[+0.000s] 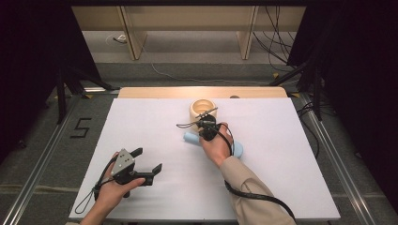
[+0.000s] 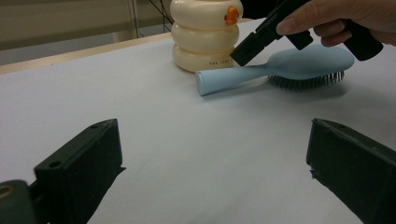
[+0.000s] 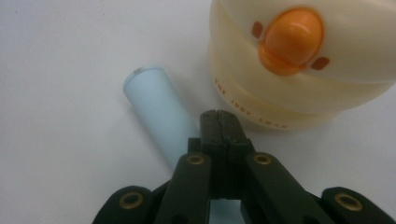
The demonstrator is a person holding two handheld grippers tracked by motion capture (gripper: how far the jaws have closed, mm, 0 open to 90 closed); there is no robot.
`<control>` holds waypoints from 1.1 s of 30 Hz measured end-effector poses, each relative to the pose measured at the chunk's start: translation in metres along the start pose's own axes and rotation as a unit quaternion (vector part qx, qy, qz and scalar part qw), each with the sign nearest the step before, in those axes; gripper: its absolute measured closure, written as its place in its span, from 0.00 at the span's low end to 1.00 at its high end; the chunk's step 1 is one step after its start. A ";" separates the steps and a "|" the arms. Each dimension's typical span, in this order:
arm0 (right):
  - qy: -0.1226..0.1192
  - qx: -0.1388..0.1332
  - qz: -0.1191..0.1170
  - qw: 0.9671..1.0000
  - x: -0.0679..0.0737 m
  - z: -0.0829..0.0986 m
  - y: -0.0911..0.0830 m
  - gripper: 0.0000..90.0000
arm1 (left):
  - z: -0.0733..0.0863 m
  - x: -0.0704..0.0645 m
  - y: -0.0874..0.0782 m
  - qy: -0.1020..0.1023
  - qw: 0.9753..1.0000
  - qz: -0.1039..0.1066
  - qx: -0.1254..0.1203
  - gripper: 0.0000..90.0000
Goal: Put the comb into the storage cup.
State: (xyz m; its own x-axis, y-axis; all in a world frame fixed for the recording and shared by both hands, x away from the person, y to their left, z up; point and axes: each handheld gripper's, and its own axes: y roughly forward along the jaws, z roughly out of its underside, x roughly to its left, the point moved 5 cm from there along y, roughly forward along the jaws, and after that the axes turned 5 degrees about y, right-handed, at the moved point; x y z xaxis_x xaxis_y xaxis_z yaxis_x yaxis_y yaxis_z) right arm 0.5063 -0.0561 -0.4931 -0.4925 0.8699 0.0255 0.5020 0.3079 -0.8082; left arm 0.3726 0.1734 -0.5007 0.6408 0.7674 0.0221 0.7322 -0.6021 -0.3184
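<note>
Nearest the high camera, at about seven o'clock on the white tabletop [image 1: 155, 122], the left hand-held gripper [image 1: 149, 161] rests in the person's left hand [image 1: 110, 190] with its black jaws spread wide and nothing between them, apparently parked out of the way while the other side works. Toward twelve o'clock from it, near the centre, the right hand-held gripper [image 1: 207, 123] is held low by the right hand [image 1: 216, 144], the forearm in a beige sleeve [image 1: 251, 194] running in from five o'clock and the wrist bent so the tool points away from the person. Its jaws are pressed together with nothing between them, hovering just over the handle of the pale blue plastic hairbrush [image 2: 285, 67]. That brush lies flat, bristles down, its handle end pointing toward nine o'clock and passing just beside the base of the cream ribbed plastic holder with an orange duck beak [image 3: 299, 60], which stands upright at twelve o'clock. Lying flat beside the open-topped holder, the brush looks set to be picked up by the handle and stood inside, though the closed jaws would need to open first.
</note>
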 end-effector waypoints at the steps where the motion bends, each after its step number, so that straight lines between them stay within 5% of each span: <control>1: -0.001 0.002 0.003 1.000 0.000 0.000 0.001 1.00 | 0.000 0.000 0.000 0.000 1.000 0.001 0.000 0.03; 21: 0.010 0.027 0.018 0.999 -0.002 0.001 0.015 1.00 | 0.000 0.000 0.000 0.000 1.000 0.000 0.001 0.04; 33: -0.007 0.051 -0.006 0.999 0.007 0.007 0.010 1.00 | 0.001 0.000 0.000 -0.001 1.000 0.000 0.001 0.04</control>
State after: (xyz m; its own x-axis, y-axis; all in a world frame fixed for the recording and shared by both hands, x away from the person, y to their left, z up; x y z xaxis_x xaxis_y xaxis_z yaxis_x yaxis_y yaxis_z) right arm 0.5031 -0.0499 -0.5052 -0.5083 0.8607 0.0276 0.4215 0.2766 -0.8636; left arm 0.3726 0.1735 -0.5015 0.6397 0.7684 0.0209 0.7322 -0.6008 -0.3209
